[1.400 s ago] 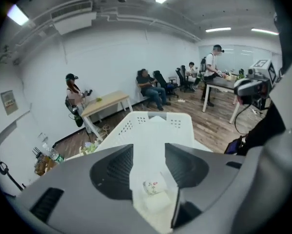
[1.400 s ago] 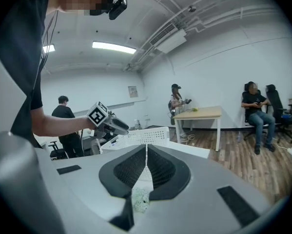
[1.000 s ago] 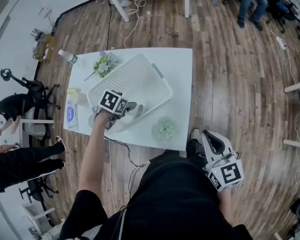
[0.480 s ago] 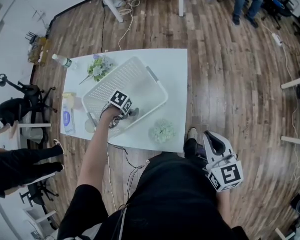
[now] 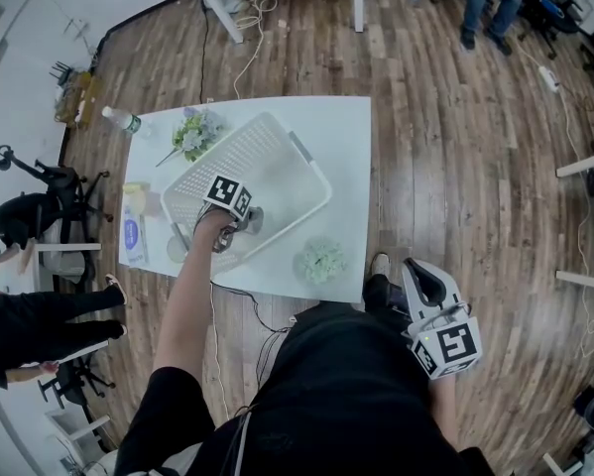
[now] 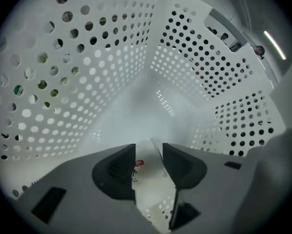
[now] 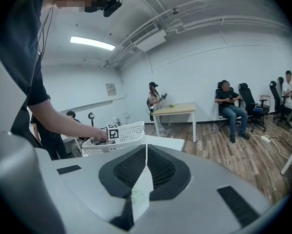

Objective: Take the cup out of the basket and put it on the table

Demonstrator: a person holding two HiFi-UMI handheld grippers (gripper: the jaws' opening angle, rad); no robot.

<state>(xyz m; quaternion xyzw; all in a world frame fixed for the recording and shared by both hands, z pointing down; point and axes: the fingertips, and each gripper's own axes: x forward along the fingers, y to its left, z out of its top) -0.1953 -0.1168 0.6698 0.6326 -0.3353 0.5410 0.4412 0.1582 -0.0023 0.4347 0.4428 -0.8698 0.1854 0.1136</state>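
The left gripper [image 6: 149,152] reaches down inside the white basket [image 6: 87,82], whose holed walls rise all around it. Its jaws are closing on the cup [image 6: 145,179], a white one with a small red mark, which fills the narrow gap between them and meets both pads. The right gripper [image 7: 146,150] hangs well away from the surface [image 5: 351,167], its jaws together and empty.

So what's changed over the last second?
The left tool has shifted slightly inside the basket, and its jaws are closing with the cup between them. The right tool stays shut and empty at the person's side. The basket and the table look unmoved.
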